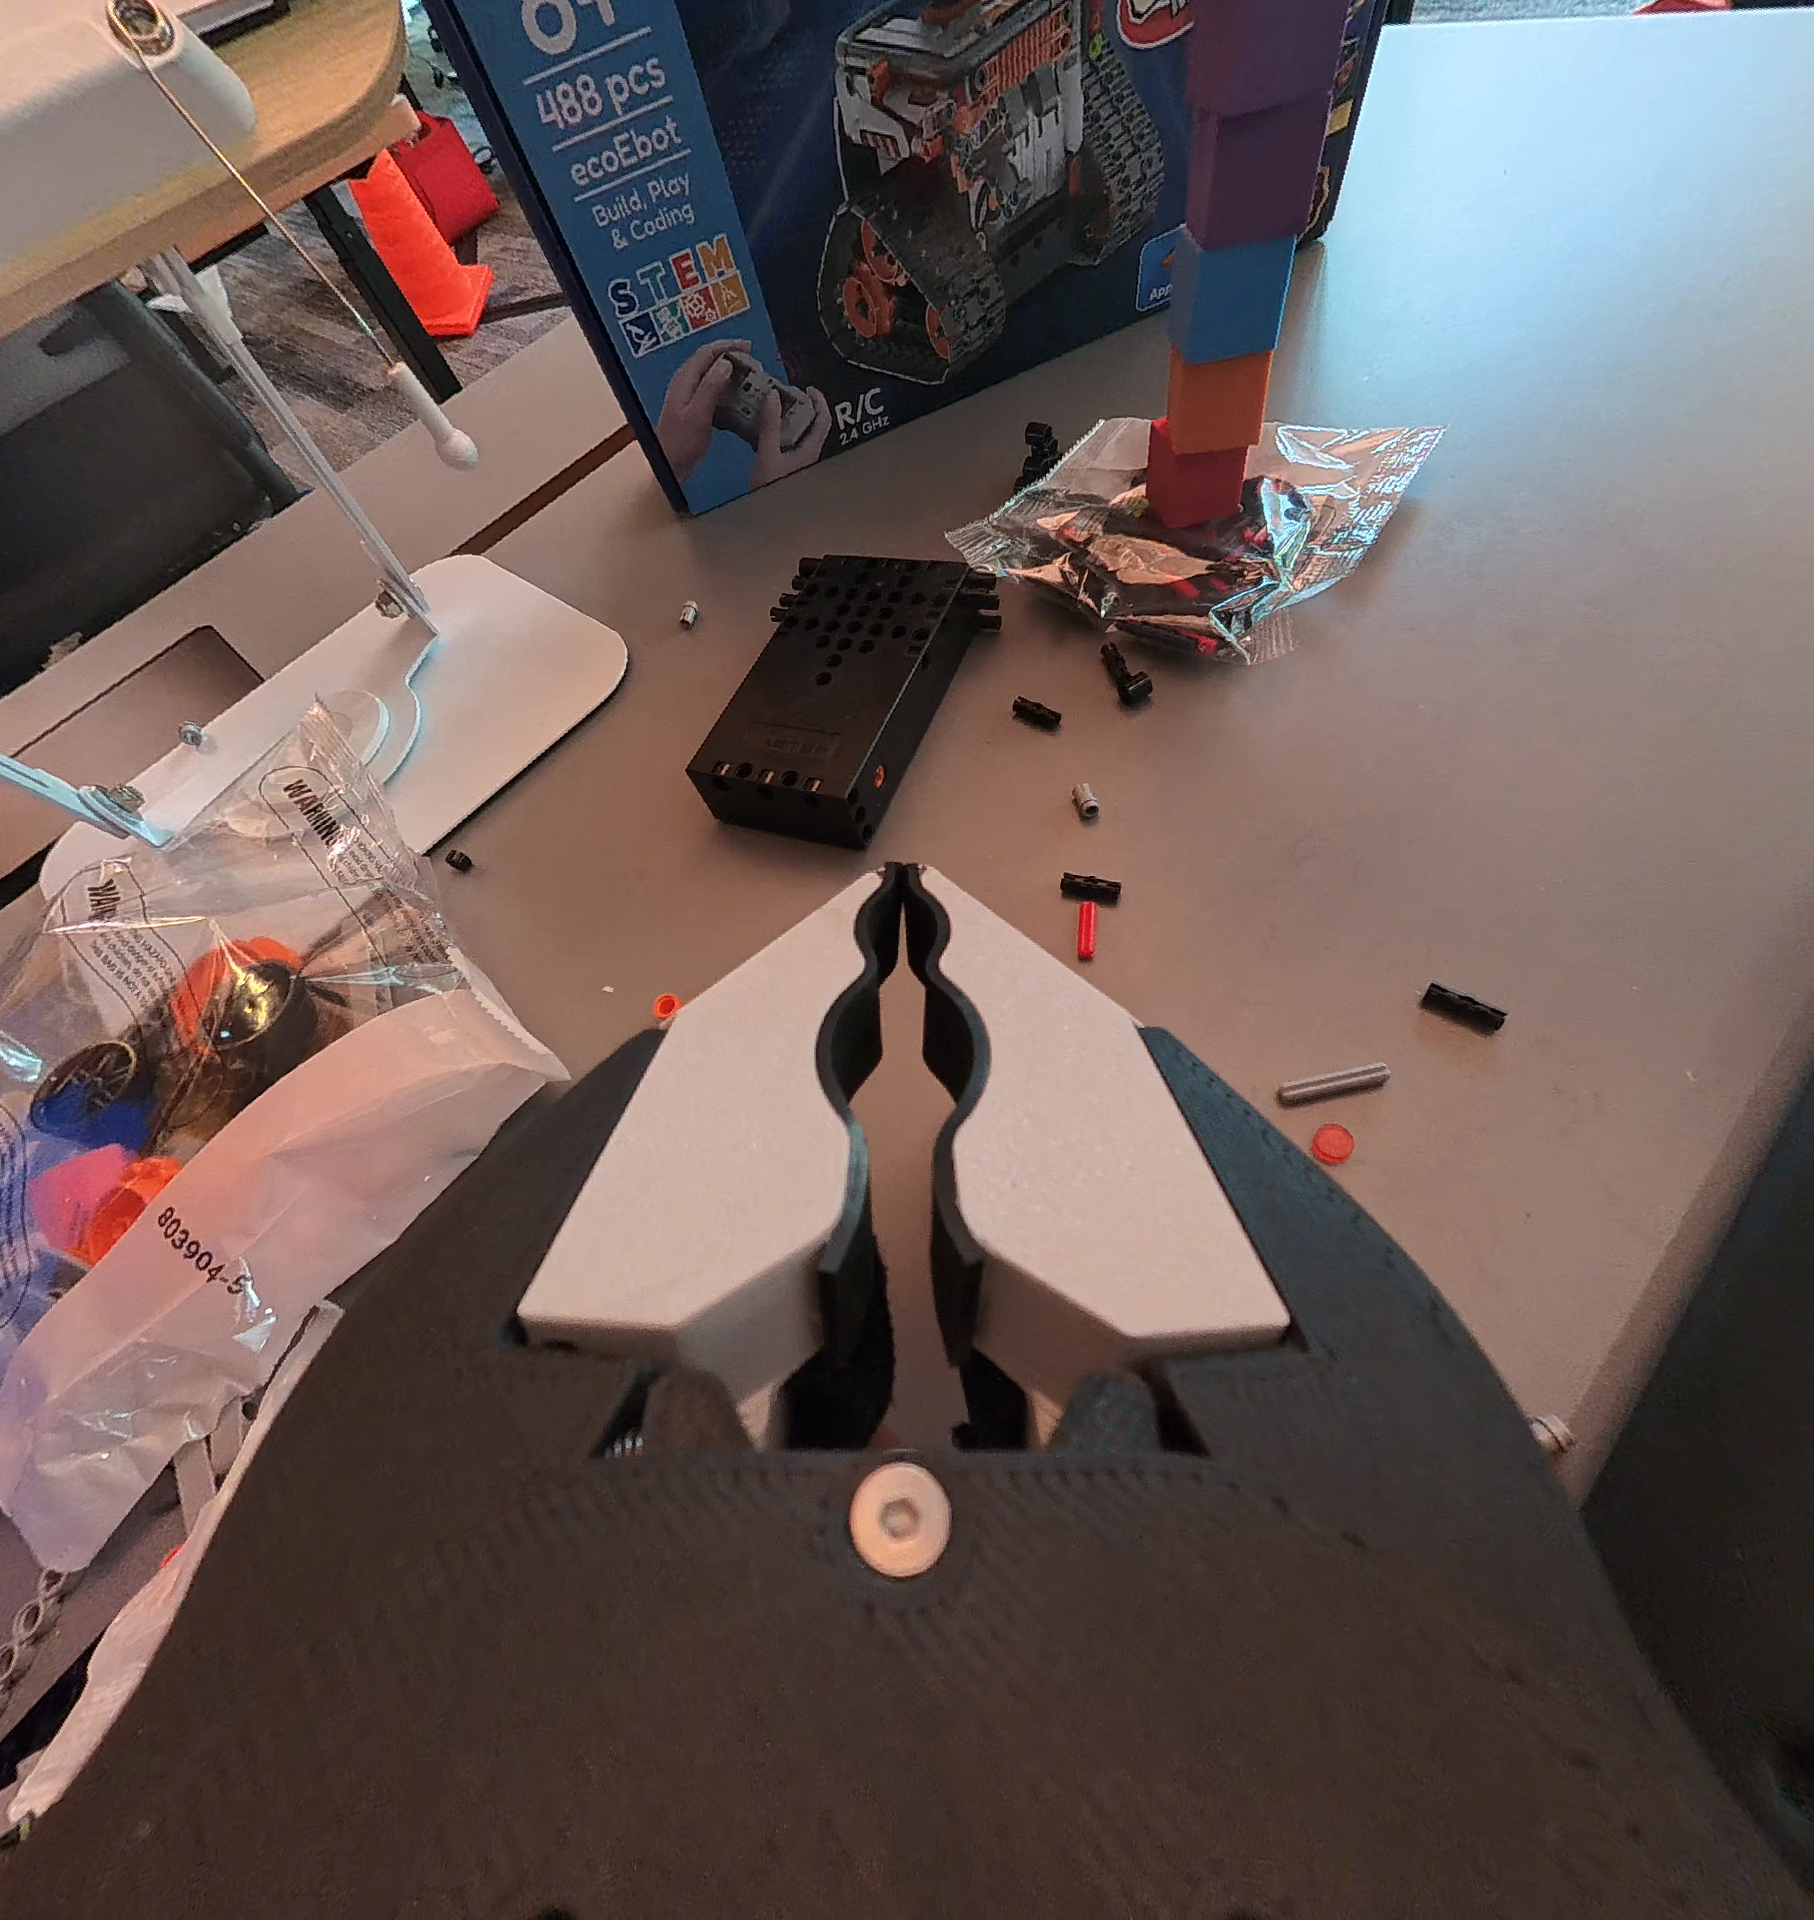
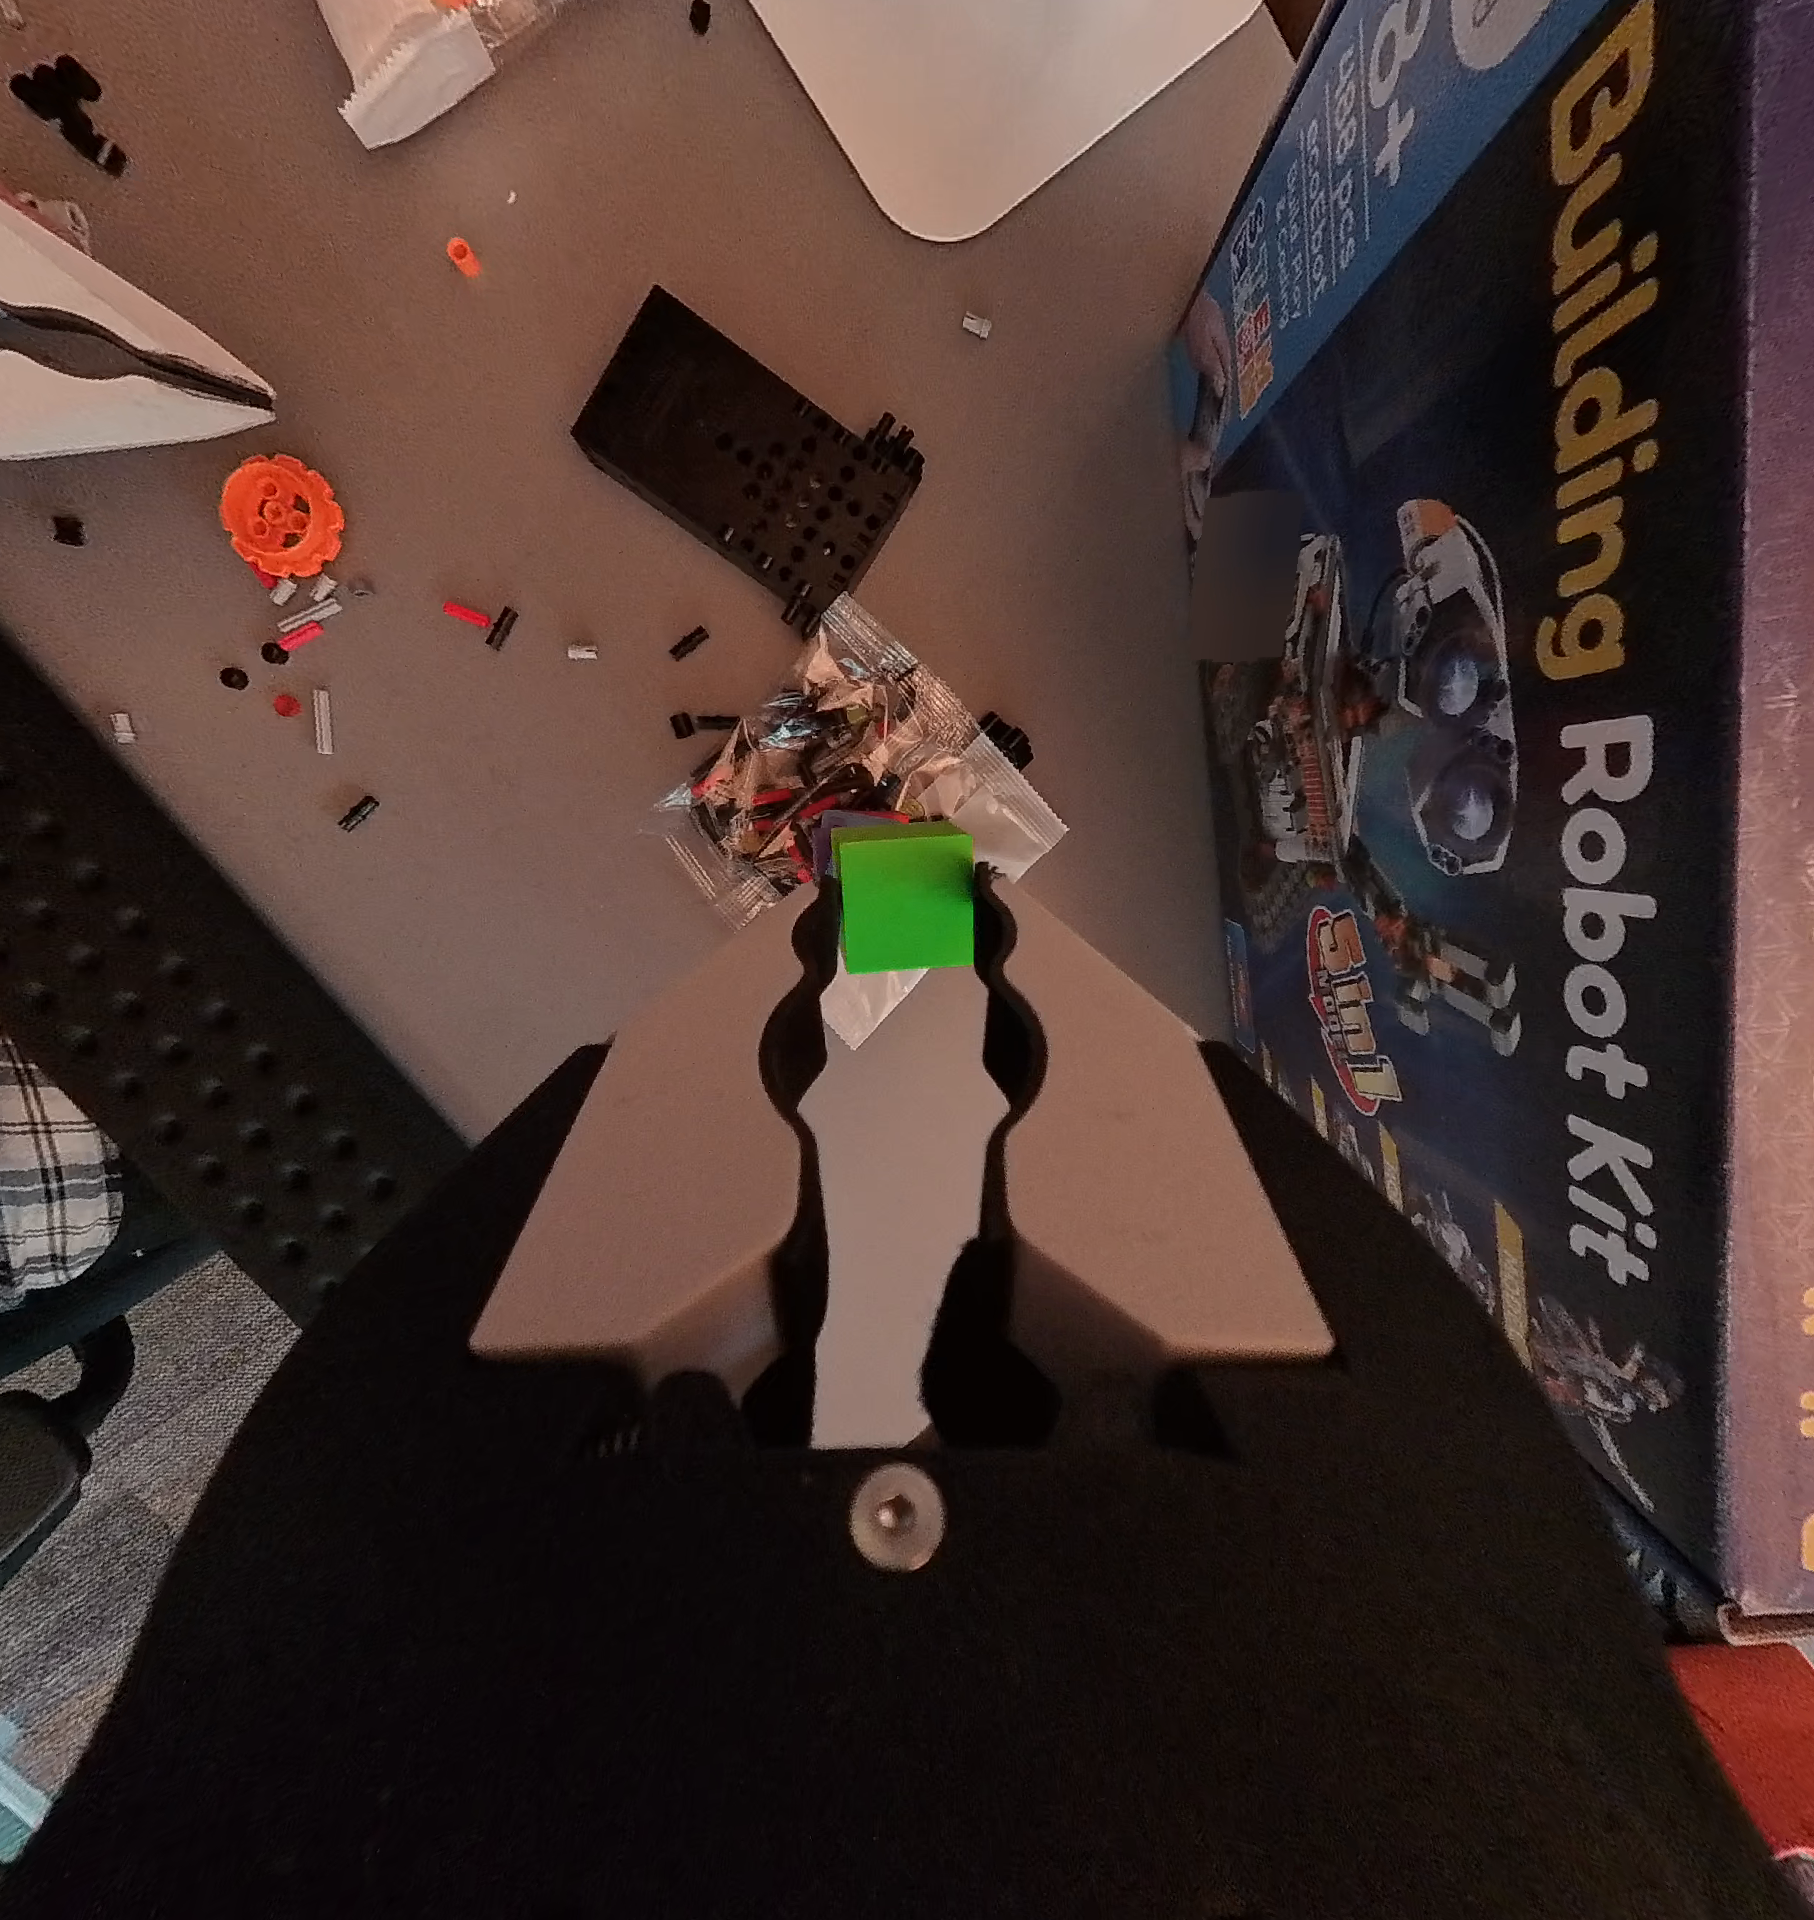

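Left gripper: the left gripper (image 1: 904, 871) hangs over the worktop (image 1: 1505, 727) with its tips pressed together on nothing.
Nearest to it: a black perforated block (image 1: 830, 696) lies just ahead of the tips, apart from them; a short black pin (image 1: 1090, 886) and a red pin (image 1: 1087, 928) lie just to the right.
Right gripper: the right gripper (image 2: 908, 904) is clamped on a green cube (image 2: 905, 902), looking straight down.
Cube's place: the green cube sits over the top of a stack of coloured cubes (image 1: 1230, 270), whose purple edge peeks out under it in the right wrist view. Whether it is touching the stack or just above it, I cannot tell.
Stack's footing: the red bottom cube stands on a crinkled clear bag of small parts (image 1: 1194, 551), not on bare worktop.
Further out: the blue kit box (image 1: 882, 208) stands upright just behind the stack; a white lamp base (image 1: 508, 665) and more parts bags (image 1: 207, 1039) lie to the left.
Risk: the stack looks tall, slightly staggered and set on a soft bag, so a sideways nudge or an off-centre release could topple it.
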`<action>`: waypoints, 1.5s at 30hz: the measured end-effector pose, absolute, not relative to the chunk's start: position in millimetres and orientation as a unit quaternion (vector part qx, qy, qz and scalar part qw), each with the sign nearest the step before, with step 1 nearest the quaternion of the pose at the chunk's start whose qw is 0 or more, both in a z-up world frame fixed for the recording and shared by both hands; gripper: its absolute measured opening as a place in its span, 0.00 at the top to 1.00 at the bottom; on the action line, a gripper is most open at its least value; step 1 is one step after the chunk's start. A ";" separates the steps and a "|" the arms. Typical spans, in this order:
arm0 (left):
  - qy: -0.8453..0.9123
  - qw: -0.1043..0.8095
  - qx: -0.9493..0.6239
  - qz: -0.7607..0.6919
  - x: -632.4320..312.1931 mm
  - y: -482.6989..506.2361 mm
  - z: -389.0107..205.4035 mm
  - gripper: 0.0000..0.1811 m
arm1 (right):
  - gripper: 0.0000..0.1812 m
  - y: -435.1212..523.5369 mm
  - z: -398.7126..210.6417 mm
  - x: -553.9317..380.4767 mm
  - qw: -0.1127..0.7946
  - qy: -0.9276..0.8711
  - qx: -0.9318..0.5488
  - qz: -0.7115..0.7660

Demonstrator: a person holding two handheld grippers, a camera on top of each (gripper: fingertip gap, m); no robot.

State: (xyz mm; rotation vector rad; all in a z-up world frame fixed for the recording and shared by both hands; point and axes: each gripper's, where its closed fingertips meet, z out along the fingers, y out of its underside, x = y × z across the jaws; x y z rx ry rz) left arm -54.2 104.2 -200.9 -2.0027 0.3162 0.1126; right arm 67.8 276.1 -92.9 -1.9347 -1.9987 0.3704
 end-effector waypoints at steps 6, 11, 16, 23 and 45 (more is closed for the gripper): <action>0.132 0.528 -0.838 0.047 -54.1 104.2 -200.5 1.00 | 0.84 276.8 -92.5 67.4 0.172 -0.701 -0.679 0.133; 0.132 0.528 -0.838 0.048 -54.5 104.2 -200.5 1.00 | 0.82 277.2 -89.6 66.8 0.182 -0.699 -0.678 0.137; 0.130 0.529 -0.837 0.048 -55.0 104.3 -199.9 1.00 | 0.80 277.6 -69.6 65.3 0.223 -0.689 -0.673 0.150; 0.129 0.529 -0.837 0.049 -55.9 104.2 -200.1 1.00 | 0.79 258.0 -35.1 71.2 0.304 -0.678 -0.650 0.162; 0.110 0.530 -0.838 0.069 -69.5 106.5 -201.9 1.00 | 0.80 202.6 -105.3 171.3 0.427 -0.545 -0.681 0.239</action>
